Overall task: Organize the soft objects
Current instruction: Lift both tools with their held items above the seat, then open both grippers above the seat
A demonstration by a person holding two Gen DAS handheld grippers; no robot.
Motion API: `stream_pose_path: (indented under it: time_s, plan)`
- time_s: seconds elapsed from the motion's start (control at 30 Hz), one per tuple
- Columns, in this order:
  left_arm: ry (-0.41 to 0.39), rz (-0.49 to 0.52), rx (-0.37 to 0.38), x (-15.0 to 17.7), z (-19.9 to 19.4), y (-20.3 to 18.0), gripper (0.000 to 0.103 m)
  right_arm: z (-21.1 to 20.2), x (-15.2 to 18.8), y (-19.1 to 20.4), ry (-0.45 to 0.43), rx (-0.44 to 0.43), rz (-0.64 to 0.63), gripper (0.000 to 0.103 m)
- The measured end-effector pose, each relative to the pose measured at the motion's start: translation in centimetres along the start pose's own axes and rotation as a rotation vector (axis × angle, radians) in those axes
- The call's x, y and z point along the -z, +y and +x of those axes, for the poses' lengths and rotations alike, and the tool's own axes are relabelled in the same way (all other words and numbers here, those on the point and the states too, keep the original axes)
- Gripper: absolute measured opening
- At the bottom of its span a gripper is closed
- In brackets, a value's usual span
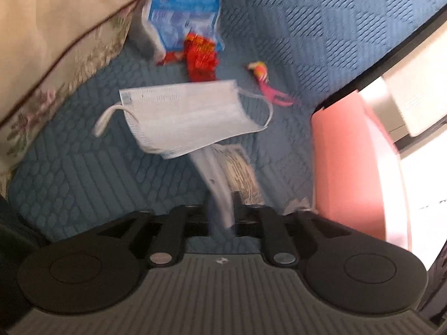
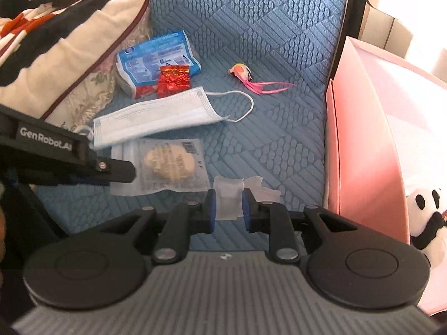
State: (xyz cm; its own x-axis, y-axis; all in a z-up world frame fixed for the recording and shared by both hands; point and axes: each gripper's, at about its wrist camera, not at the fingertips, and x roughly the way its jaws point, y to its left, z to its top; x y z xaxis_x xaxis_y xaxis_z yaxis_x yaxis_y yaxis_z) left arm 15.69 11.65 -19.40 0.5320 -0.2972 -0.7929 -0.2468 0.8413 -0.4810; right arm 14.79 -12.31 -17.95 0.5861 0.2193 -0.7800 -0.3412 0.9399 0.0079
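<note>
Soft items lie on a blue quilted cushion (image 2: pixel 265 28): a white face mask (image 2: pixel 156 117), a blue tissue pack (image 2: pixel 159 55), a red foil wrapper (image 2: pixel 173 79) and a pink feathered bird toy (image 2: pixel 241 72). A clear packet with a beige puff (image 2: pixel 167 164) lies below the mask. My left gripper (image 1: pixel 223 209) is open, and that packet (image 1: pixel 215 173) shows edge-on between its fingers. The mask (image 1: pixel 190 117) lies just beyond. From the right wrist view the left gripper (image 2: pixel 125 174) reaches in at the packet's left edge. My right gripper (image 2: pixel 229 206) is shut on a small translucent white packet (image 2: pixel 227 195).
A pink open box (image 2: pixel 363 145) stands against the cushion's right edge, with a panda plush (image 2: pixel 427 217) inside it. A floral pillow (image 2: pixel 69 42) with a striped cloth over it crowds the left side. In the left wrist view the box (image 1: pixel 349 167) is at the right.
</note>
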Motion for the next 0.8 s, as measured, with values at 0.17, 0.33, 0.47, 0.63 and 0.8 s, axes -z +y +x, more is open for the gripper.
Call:
stream_pose_path:
  time_s: [0.17,0.33,0.47,0.63,0.8]
  plan:
    - [-0.018,-0.005,-0.040,-0.3,0.5,0.4,0.062,0.5,0.0,-0.1,0.029,-0.018,0.020,0.030]
    - [-0.047,0.044,-0.062,-0.3,0.6,-0.1,0.062,0.5,0.0,-0.1,0.028,-0.018,0.018,0.031]
    - [-0.073,0.083,-0.075,-0.5,1.0,-0.7,0.060,0.6,-0.1,-0.2,0.030,-0.013,0.014,0.038]
    - [-0.069,0.089,-0.103,-1.2,2.7,-0.9,0.056,0.8,-0.4,-0.4,0.028,-0.005,0.019,0.040]
    - [-0.022,0.113,-0.102,-0.9,4.1,-1.1,0.057,1.1,-0.4,-0.7,0.034,0.010,0.022,0.052]
